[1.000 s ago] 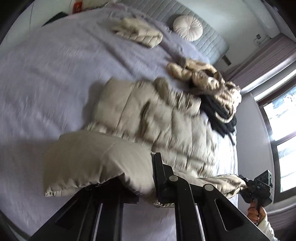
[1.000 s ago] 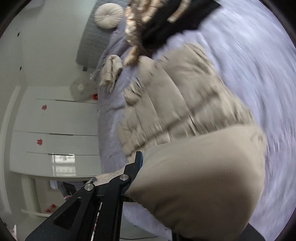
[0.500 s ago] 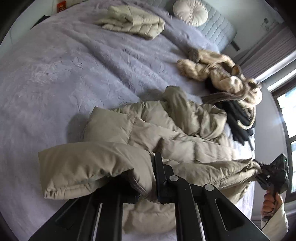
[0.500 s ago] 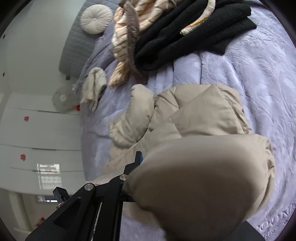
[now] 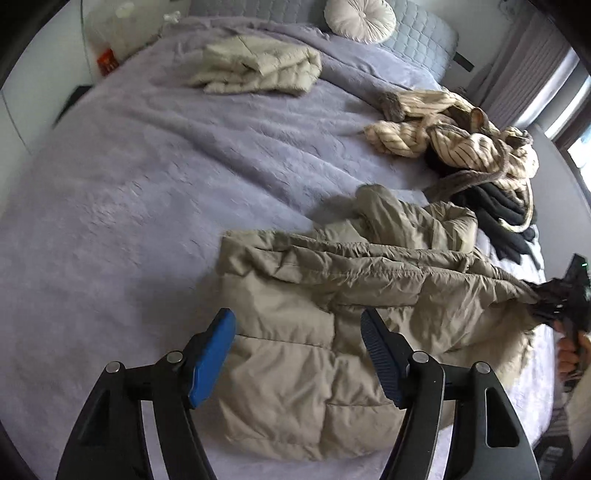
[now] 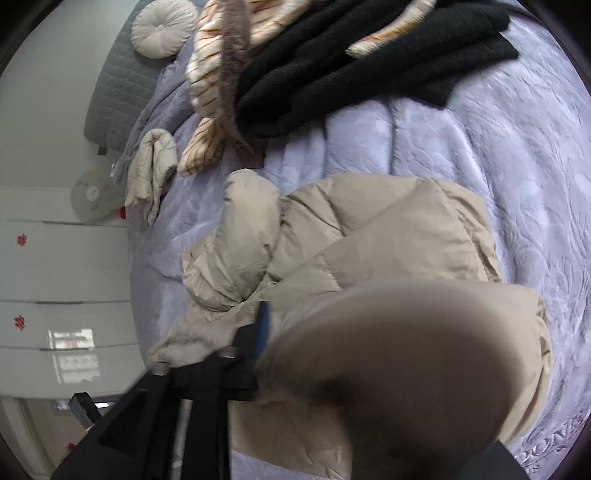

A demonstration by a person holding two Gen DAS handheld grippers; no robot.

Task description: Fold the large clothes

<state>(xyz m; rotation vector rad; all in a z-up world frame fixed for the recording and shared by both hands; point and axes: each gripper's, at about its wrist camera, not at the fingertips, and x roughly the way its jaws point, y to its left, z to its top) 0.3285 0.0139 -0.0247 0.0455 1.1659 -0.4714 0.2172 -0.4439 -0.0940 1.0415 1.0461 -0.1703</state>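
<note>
A beige puffer jacket [image 5: 332,325] lies folded over on the lilac bed cover [image 5: 147,177]. My left gripper [image 5: 297,336] is open and empty, its blue pads just above the jacket's near part. My right gripper [image 5: 550,299] shows at the right edge of the left wrist view, gripping the jacket's far edge. In the right wrist view the jacket [image 6: 369,229] bulges over the jaws; one blue pad [image 6: 263,325] shows against the fabric, the other finger is hidden.
A folded beige jacket [image 5: 258,66] lies at the bed's far side. A striped cream garment [image 5: 454,136] and black clothes [image 5: 498,218] are piled at the right. A round cushion [image 5: 360,18] leans on the grey headboard. White wardrobe doors [image 6: 55,277] stand beside the bed.
My left gripper has let go of the jacket's edge and opened; the jacket dropped flat onto the bed. My right gripper still holds its edge.
</note>
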